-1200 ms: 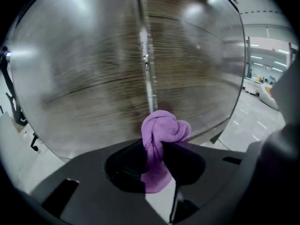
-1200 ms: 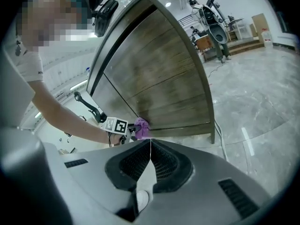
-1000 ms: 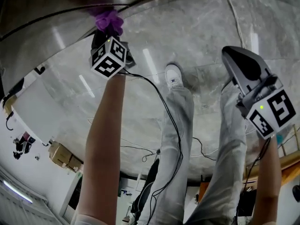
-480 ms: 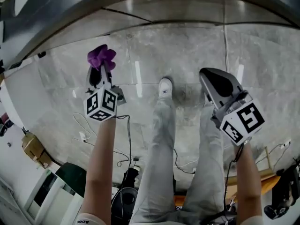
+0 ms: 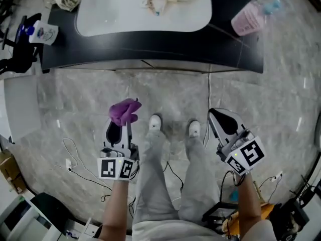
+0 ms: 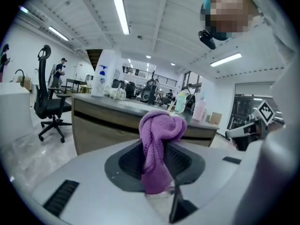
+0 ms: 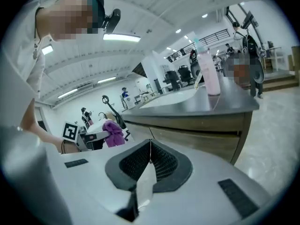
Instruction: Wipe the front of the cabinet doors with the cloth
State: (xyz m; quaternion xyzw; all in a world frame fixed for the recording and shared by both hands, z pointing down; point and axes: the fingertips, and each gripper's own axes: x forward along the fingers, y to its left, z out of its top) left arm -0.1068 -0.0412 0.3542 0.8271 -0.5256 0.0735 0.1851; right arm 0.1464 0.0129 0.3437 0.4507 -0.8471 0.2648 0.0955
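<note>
Left gripper (image 5: 122, 125): jaws closed on the purple cloth (image 5: 124, 111). In the left gripper view the cloth (image 6: 158, 142) stands pinched between the two dark pads at frame centre; its upper part is bunched into a rounded fold above the jaws and a tail hangs down behind them. In the head view this gripper sits at lower left of centre, over the marble floor (image 5: 75, 94), with the cloth short of the counter edge and touching nothing else.

Right gripper (image 5: 218, 119): jaws closed, pads meeting along one thin line at frame centre in the right gripper view (image 7: 150, 148), with nothing between them. It sits at lower right of centre in the head view, also over the floor.

Counter (image 5: 150, 49): dark top across the upper part of the head view, with a white sink basin (image 5: 100, 21) set in it and a pink bottle (image 5: 248, 18) at upper right.

Cabinet front (image 6: 101, 130): wood-toned, below the counter top; seen at left centre of the left gripper view and at right centre of the right gripper view (image 7: 201, 135). Neither gripper touches it.

My shoes (image 5: 156, 123) stand between the two grippers. An office chair (image 6: 49, 107) stands at the left edge of the left gripper view.
</note>
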